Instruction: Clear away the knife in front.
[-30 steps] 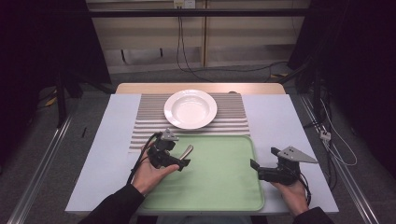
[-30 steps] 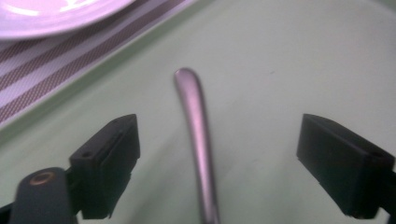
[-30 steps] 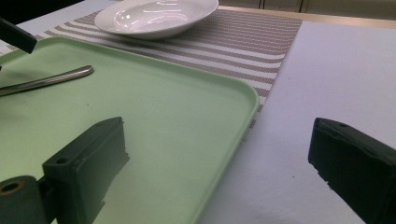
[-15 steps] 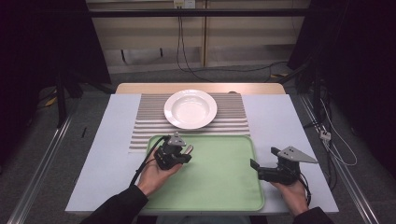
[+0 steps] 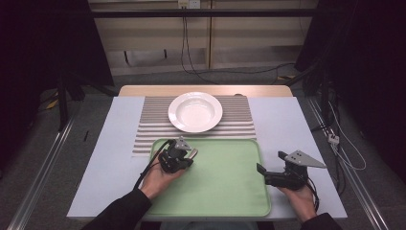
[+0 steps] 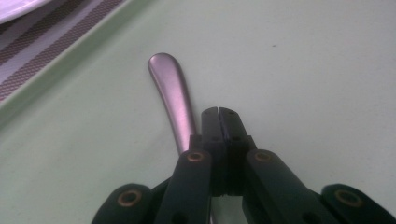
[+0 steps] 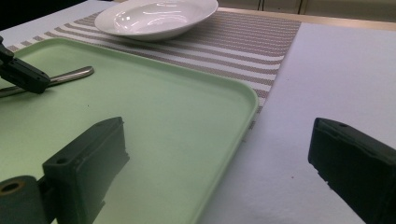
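Left gripper [image 6: 218, 112] clenched at the tray's [image 5: 230, 191] ten o'clock corner, its jaws meeting just beside a metal handle [image 6: 170, 88] lying flat there, apparently not pinching it; right gripper [image 7: 219, 154] waits released at three o'clock, leaving room.

Spoon handle [image 6: 172, 95] lies on tray [image 5: 230, 191], plate [image 5: 195, 111] behind

Metal utensil [image 6: 173, 100]: working end hidden under the left gripper [image 6: 218, 113] at 6 o'clock, type indeterminate | utensil handle [image 7: 70, 74]: far end covered by left gripper jaw at 9 o'clock | white plate [image 6: 14, 6]: cropped by the frame at 11 o'clock | right gripper [image 7: 224, 158]: jaws cropped at 6 o'clock
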The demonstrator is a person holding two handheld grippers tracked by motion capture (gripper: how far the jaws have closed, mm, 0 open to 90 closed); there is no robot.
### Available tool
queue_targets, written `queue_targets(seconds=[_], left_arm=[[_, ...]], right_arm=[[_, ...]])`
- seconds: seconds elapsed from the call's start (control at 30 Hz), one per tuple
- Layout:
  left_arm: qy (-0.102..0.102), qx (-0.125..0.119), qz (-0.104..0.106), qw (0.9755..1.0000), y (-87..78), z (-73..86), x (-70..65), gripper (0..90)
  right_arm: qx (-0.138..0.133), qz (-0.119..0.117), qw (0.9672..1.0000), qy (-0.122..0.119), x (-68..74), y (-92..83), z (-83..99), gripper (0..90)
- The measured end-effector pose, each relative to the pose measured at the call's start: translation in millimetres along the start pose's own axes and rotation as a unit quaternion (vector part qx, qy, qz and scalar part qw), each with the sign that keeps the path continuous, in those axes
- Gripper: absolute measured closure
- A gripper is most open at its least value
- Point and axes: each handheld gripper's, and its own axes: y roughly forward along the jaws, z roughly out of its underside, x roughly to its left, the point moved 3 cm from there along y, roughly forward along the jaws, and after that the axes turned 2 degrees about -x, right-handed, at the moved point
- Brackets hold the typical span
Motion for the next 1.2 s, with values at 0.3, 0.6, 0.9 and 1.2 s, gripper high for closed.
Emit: queue_targets(seconds=[0.3,0.6,0.9,1.2], left_arm=[[-0.006,-0.005,-0.002,1.0,-0.8,2.3,5.8,90.0],[0.012,0.004,-0.014,0.9998,-4.1,4.7,8.2,90.0],[0.003,0.018,0.008,0.9998,-10.6,9.6,17.5,90.0],[-0.009,0.018,-0.007,0.9998,-16.1,16.1,22.7,90.0]], right_arm=[[0.0,-0.002,1.0,-0.002,0.2,0.5,-0.2,4.4],[0.0,-0.001,1.0,-0.003,2.4,-0.3,-0.7,4.4],[0.001,-0.001,1.0,-0.002,2.0,-0.2,-0.6,4.4],[0.0,-0.001,1.0,-0.005,2.1,0.2,-0.8,4.4]])
